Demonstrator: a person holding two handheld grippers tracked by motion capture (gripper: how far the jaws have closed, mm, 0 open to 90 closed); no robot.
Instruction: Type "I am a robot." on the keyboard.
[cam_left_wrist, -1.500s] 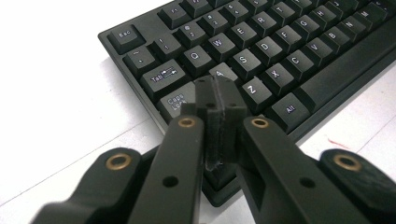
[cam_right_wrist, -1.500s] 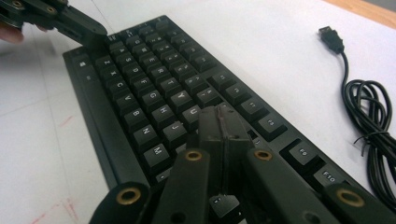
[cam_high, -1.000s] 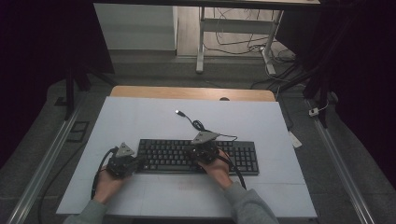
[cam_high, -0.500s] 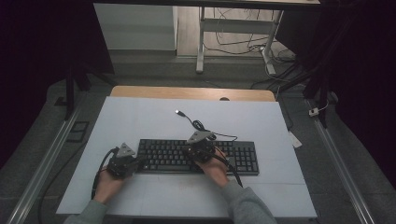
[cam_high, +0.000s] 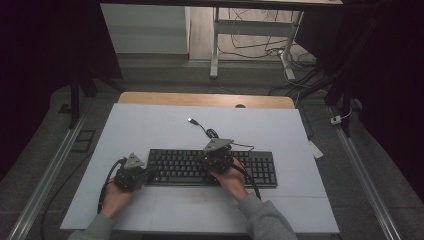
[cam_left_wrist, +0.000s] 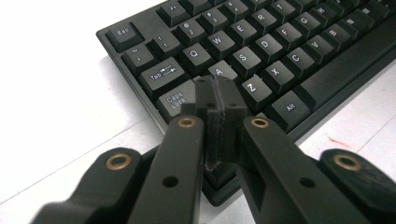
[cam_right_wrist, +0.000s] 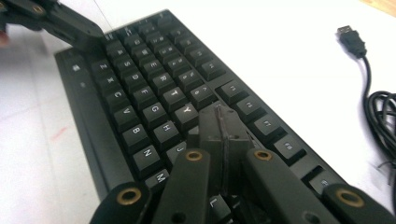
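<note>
Keyboard: the black keyboard (cam_high: 212, 167) lies flat in the lower middle of the high view, long side running left to right across the white worktop (cam_high: 150, 125).
Left tool: the left tool (cam_high: 131, 175) sits at the keyboard's left end, lower left of the high view. In the left gripper view its jaws are pressed together with nothing between them, and their joined tip (cam_left_wrist: 215, 95) is over the keys between Caps Lock and A; whether it touches a key I cannot tell.
Right tool: the right tool (cam_high: 218, 156) is over the middle of the keyboard in the high view. In the right gripper view its jaws are closed flat against each other, empty, and the tip (cam_right_wrist: 219, 122) is just right of the Y key, low over the key rows.
Hands: a person's hands hold both tools from the bottom edge of the high view, grey sleeves showing at the wrists.
Cable: the keyboard's cable (cam_high: 210, 134) lies coiled just above the keyboard, its USB plug (cam_high: 191, 120) loose on the worktop; in the right gripper view the plug (cam_right_wrist: 350, 39) is at the upper right.
Worktop edge: a wooden strip (cam_high: 200, 100) runs along the far side.
</note>
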